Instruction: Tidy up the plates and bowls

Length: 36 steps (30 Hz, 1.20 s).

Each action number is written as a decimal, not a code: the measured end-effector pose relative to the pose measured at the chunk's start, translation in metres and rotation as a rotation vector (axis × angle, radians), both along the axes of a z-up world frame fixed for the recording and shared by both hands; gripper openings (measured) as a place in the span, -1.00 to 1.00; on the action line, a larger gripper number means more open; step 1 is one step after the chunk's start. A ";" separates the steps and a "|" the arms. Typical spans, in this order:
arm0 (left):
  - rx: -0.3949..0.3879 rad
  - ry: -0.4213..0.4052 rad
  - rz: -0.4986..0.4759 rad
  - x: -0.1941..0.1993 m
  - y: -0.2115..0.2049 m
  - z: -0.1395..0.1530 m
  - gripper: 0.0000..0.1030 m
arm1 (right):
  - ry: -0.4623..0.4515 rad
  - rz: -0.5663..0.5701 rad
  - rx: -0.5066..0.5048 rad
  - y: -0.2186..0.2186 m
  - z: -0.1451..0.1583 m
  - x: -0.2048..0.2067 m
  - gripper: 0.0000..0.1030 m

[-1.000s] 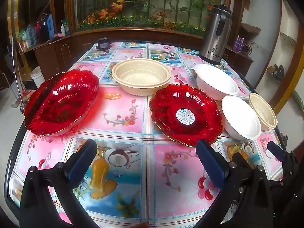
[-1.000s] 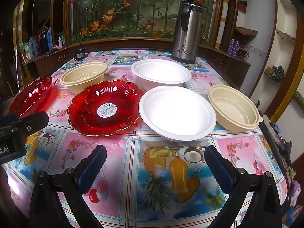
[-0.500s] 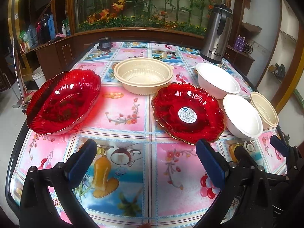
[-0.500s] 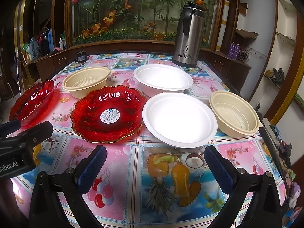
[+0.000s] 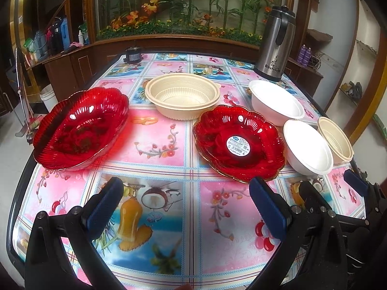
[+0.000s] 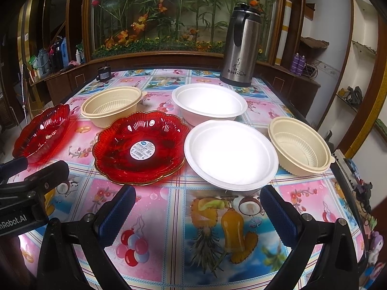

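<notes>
I have not picked anything up yet, so I think the sorting is just starting. My left tongs [image 5: 186, 205] are wide apart and hold nothing. My right tongs [image 6: 197, 211] are wide apart and hold nothing too. Both hang low over the near edge of the desk [image 5: 154, 140], pointing at the dishes.

I use the sticker plate [image 6: 140, 148] as my mark. The other red plate [image 5: 81, 128] sits well to its left. A white bowl [image 6: 229, 153] sits just to its right, and a tan bowl [image 6: 300, 145] sits past that. Behind the sticker plate are another tan bowl [image 6: 111, 106] and another white bowl [image 6: 209, 102].

Next I think I must grab one rim and stack like on like.
</notes>
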<state>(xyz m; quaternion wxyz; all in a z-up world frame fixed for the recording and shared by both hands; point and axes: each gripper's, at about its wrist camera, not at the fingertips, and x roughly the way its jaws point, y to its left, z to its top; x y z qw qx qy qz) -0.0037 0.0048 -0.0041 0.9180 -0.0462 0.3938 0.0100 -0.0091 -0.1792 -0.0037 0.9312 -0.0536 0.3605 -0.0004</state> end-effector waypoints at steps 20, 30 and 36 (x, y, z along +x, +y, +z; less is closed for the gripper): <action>-0.003 0.001 0.002 0.000 0.002 0.000 1.00 | 0.000 -0.010 -0.004 -0.002 0.002 0.002 1.00; -0.002 0.001 0.002 0.000 0.001 0.000 1.00 | 0.002 -0.009 -0.002 -0.003 0.002 0.002 1.00; -0.002 0.001 0.001 0.000 0.001 0.000 1.00 | 0.001 -0.010 -0.005 -0.002 0.002 0.002 1.00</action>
